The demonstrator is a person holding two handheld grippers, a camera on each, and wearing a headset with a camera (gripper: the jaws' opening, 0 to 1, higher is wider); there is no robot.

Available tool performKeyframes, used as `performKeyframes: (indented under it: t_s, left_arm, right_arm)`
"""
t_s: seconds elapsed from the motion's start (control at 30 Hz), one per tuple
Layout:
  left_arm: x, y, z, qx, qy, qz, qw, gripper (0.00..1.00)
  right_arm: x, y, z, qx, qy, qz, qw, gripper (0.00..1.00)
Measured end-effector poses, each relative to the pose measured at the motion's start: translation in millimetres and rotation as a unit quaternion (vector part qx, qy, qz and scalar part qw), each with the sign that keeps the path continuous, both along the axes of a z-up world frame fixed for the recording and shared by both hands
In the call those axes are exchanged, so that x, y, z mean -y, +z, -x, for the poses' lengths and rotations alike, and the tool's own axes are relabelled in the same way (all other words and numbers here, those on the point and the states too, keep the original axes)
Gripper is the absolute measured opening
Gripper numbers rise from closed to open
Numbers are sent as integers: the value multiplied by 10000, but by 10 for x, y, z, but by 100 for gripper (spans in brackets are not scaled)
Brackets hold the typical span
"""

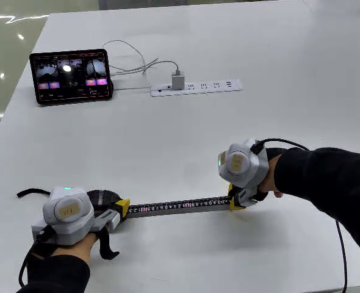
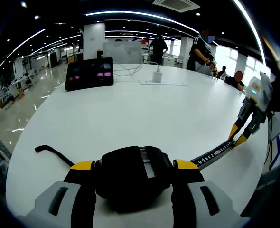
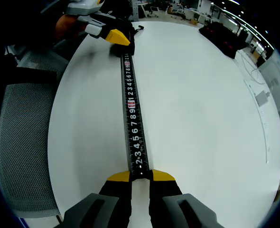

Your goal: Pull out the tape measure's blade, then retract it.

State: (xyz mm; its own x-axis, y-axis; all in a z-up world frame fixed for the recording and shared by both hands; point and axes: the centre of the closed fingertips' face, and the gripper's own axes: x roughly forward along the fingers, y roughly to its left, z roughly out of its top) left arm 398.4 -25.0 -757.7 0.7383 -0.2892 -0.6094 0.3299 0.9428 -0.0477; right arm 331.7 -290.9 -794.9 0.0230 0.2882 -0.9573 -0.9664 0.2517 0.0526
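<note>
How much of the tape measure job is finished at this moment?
Pull-out looks done, or nearly: the blade stretches out of the case, many numbers showing. In hand: the left gripper clamps the case and the right gripper pinches the blade's end. Still to do: retracting the blade.

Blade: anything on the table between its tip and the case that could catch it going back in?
Nothing visible. The blade runs flat over bare table from the right gripper, shut on its tip, to the tape measure case in the left gripper. Its strap lies clear of the blade; tablet and power strip sit far away.
</note>
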Motion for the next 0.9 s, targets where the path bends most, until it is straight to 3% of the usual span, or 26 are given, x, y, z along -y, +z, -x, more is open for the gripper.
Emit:
performKeyframes:
  t_s: [0.9]
  left_arm:
    - [7, 0, 21, -43, -18, -28, 10000, 60]
  right_arm:
    - [-60, -13, -9, -11, -130, 149, 9998, 9]
